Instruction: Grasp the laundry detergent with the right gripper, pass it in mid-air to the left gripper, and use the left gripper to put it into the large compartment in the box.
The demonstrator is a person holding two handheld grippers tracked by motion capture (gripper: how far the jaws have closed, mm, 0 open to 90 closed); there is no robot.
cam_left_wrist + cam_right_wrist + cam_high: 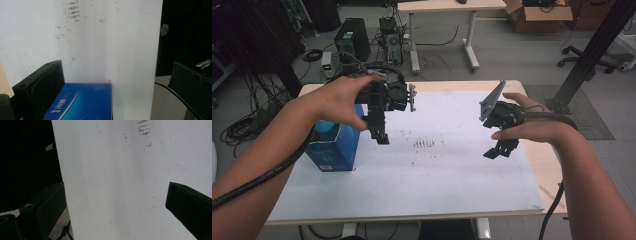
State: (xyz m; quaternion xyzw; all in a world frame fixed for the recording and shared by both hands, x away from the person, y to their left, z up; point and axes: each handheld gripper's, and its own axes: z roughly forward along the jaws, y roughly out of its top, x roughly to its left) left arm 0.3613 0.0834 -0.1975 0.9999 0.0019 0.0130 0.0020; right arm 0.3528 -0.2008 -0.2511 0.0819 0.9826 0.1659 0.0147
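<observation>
Left gripper [381, 136] held above the white board [437, 170], jaws spread wide, nothing between them. Blue box [334, 150] stands on the board's left side, just left of and below it; in the left gripper view the box [82, 102] sits between the jaws, lower down. Right gripper [501, 149] hovers over the board's right side, jaws wide apart, empty. Brown smudges [424, 144] mid-board, between the grippers.

The blue cardboard box [82, 102] at the near left of the white table sheet carries pale printed lettering along its side, too blurred to read; no other text is legible.
</observation>
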